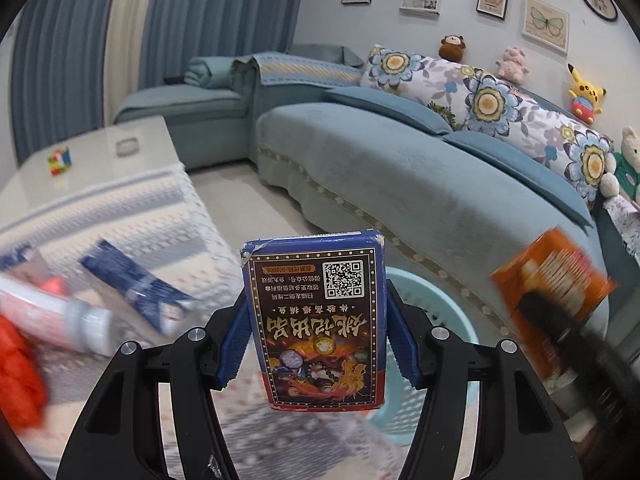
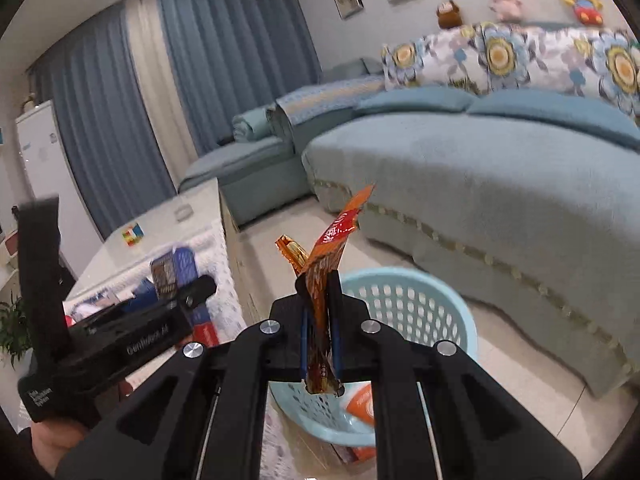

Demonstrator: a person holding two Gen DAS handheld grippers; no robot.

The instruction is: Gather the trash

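Observation:
My left gripper (image 1: 318, 312) is shut on a blue card box (image 1: 316, 320) with a QR code, held upright in the air above the rim of a light blue plastic basket (image 1: 432, 304). My right gripper (image 2: 320, 312) is shut on an orange snack wrapper (image 2: 324, 272), held above the same basket (image 2: 404, 300), which holds an orange packet (image 2: 362, 404). The right gripper with its wrapper shows blurred at the right of the left wrist view (image 1: 552, 280). The left gripper body shows at the left of the right wrist view (image 2: 120, 340).
A low table with a white knitted cloth (image 1: 120, 216) carries a blue wrapper (image 1: 136, 280), a white tube (image 1: 60, 316), something red (image 1: 16, 364) and a colour cube (image 1: 60, 160). A teal sofa (image 1: 400, 168) with floral pillows and plush toys curves behind the basket.

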